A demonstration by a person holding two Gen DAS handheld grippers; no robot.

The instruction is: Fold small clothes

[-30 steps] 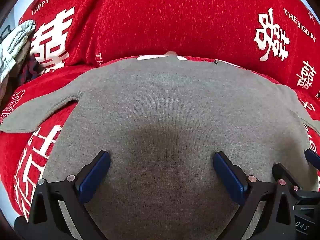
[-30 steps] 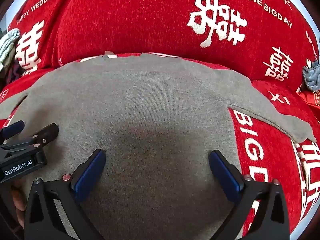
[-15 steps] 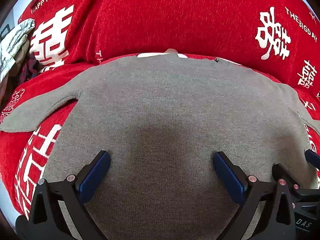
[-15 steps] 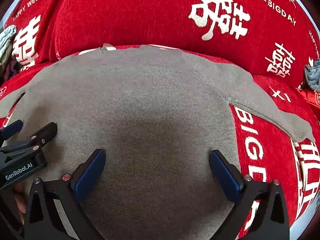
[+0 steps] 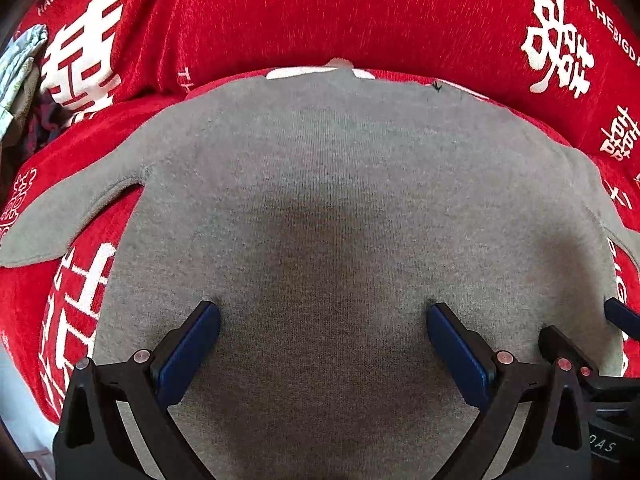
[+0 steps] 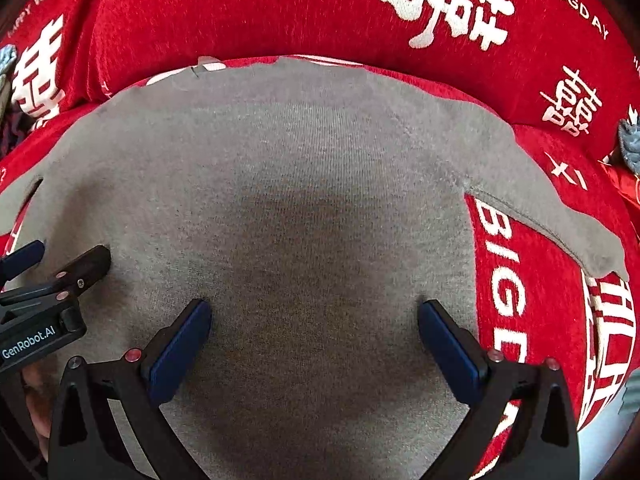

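Since the earlier frame both views close slightly on the grey sweater (image 5: 340, 208), spread flat on the red printed cover (image 5: 360, 12), where I hold my left gripper (image 5: 322, 316) and right gripper (image 6: 314, 312) spread wide and empty above its near hem, positioned to grasp for folding.

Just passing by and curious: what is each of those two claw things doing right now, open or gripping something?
Left gripper: open, holding nothing, over the grey top.
Right gripper: open, holding nothing, over the same top.
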